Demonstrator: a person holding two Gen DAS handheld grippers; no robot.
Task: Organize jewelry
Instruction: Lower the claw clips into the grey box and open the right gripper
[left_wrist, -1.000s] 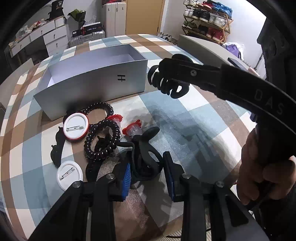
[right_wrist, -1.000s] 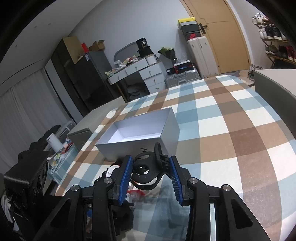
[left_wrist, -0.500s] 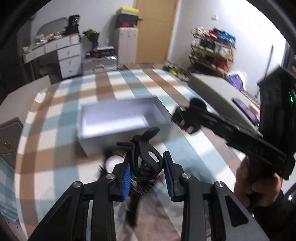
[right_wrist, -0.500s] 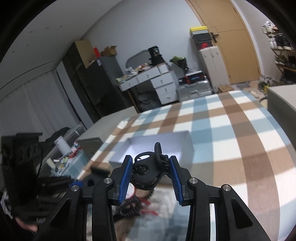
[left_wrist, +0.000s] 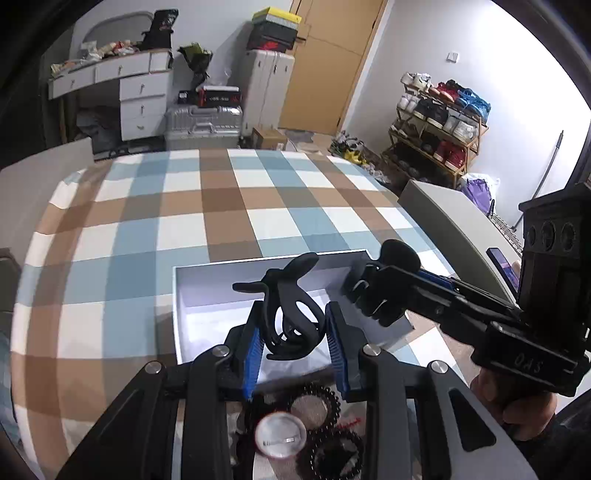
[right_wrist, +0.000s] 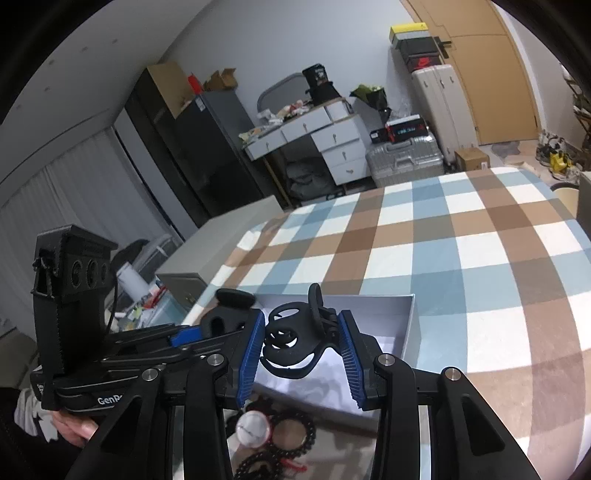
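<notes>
I am holding my left gripper (left_wrist: 293, 332) over the open white box (left_wrist: 177, 295), its blue pads pinching a black hair claw (left_wrist: 291, 317). My right gripper (right_wrist: 301, 347) is coming in from three o'clock in the left view, its pads pinching a second black claw clip (right_wrist: 291, 339) above the box's right end.

As far as I can judge, the sorting is only beginning: what I can see of the box floor is looking bare, and neither clip is released yet. Left behind at six o'clock, on the checked tablecloth (left_wrist: 229, 206) just outside the box's near wall, are a round pin badge (left_wrist: 280, 435), black coiled hair ties (left_wrist: 334, 448) and something red I cannot make out.

For writing, I am reading "GenR…" cut off on the left gripper's body in the right view, and letters like "SPO" upside down on the right gripper's body; the shoebox labels by the door are too small to read
</notes>
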